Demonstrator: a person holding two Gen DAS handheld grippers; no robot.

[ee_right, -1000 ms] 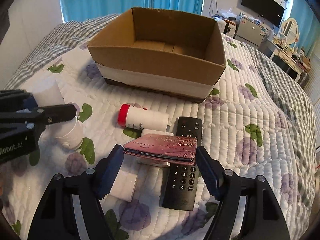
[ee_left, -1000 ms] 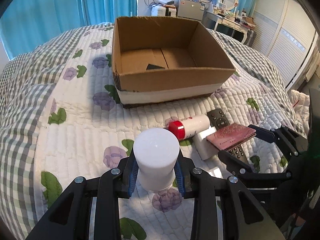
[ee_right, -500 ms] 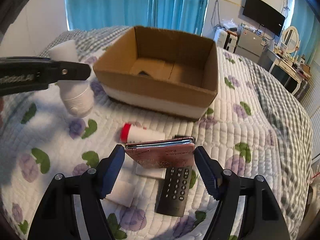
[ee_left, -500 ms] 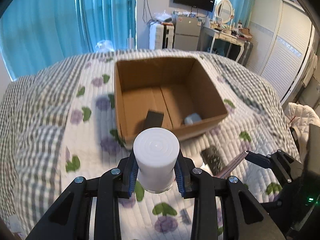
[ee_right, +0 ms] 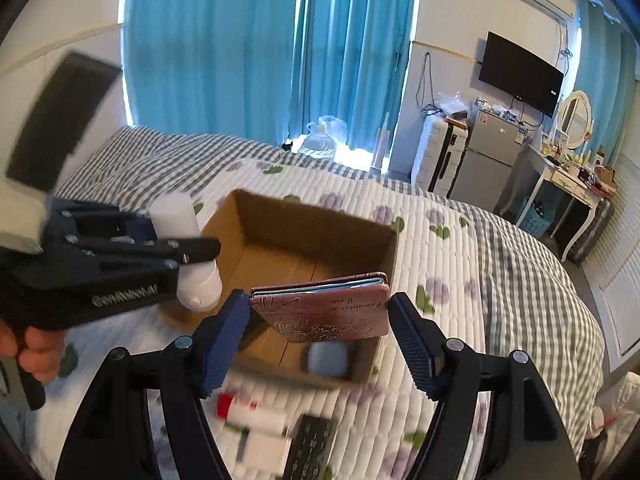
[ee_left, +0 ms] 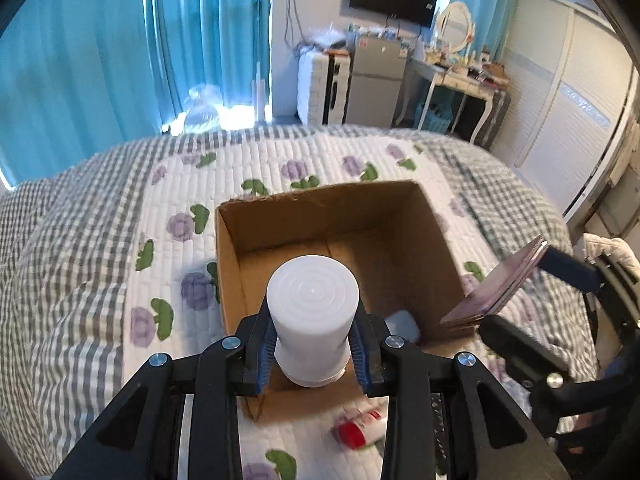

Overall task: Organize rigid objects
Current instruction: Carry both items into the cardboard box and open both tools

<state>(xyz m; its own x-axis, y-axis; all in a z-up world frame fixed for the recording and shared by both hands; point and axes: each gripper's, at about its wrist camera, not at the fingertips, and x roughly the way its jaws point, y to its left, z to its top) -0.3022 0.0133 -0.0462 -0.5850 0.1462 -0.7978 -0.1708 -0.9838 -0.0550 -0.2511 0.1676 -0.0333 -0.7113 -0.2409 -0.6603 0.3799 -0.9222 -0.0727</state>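
While each claw grips its item, both hover over the box [ee_left: 340, 216].

A home bedroom — a bed [ee_left: 100, 240] spread with a quilted floral-and-gingham cover fills the foreground. Teal curtains [ee_right: 248, 48] hang at the window; a wall-mounted TV [ee_right: 520, 72], a small fridge [ee_right: 486, 160], a dressing table [ee_right: 568, 184] with an oval mirror [ee_right: 576, 120], and white wardrobe doors [ee_left: 560, 92] line the walls.
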